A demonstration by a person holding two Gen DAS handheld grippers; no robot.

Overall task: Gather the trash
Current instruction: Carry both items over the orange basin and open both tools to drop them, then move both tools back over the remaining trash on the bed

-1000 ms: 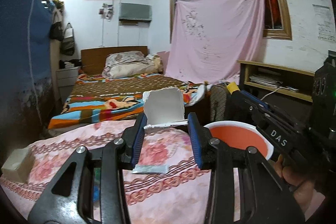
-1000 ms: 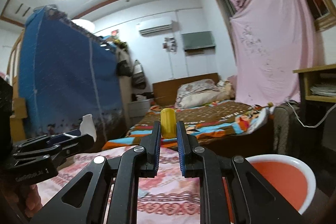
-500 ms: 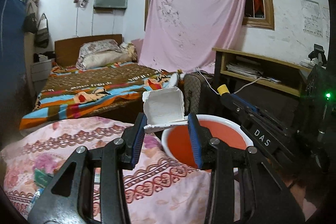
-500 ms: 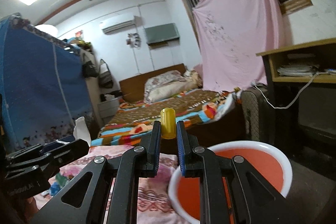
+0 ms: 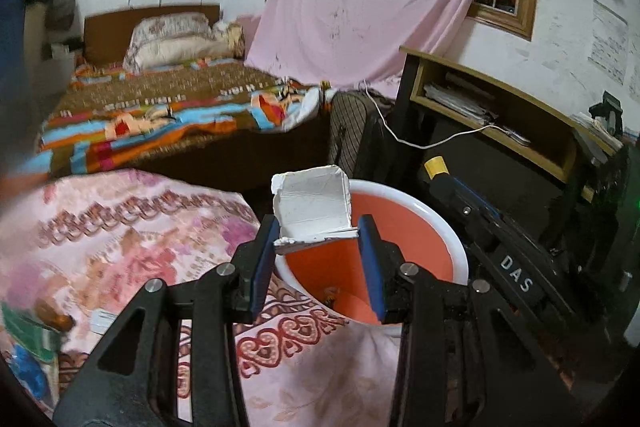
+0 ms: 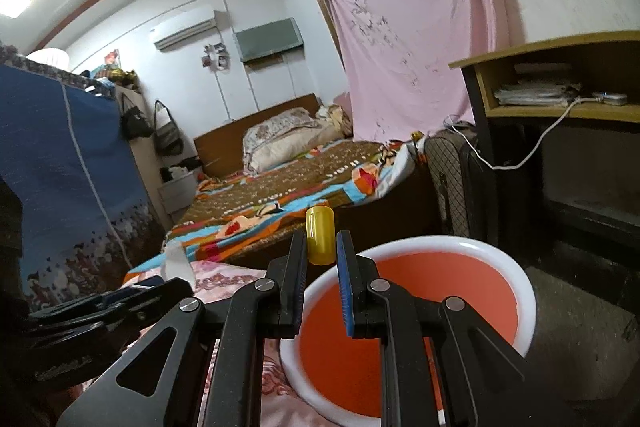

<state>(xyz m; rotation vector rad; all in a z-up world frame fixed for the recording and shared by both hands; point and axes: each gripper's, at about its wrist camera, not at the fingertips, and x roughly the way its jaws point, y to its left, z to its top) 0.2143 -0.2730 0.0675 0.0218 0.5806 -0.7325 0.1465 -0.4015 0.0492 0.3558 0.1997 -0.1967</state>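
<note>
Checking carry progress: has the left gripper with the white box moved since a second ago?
Yes. The left gripper, shut on the white box, has swung from over the pink bedspread to the orange basin.

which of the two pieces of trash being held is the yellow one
The small yellow cap, pinched in the right gripper; the left gripper holds a white carton.

A pink floral bedspread (image 5: 120, 247) covers the near surface, where a dark brown item (image 5: 54, 315), a green packet (image 5: 28, 335) and a blue scrap (image 5: 24, 371) lie blurred at its left edge. An orange basin with a white rim (image 6: 524, 311) sits at the cover's right edge. Beyond, a bed with a striped multicoloured blanket (image 5: 160, 111) carries pillows (image 5: 172, 39) against its wooden headboard.
</note>
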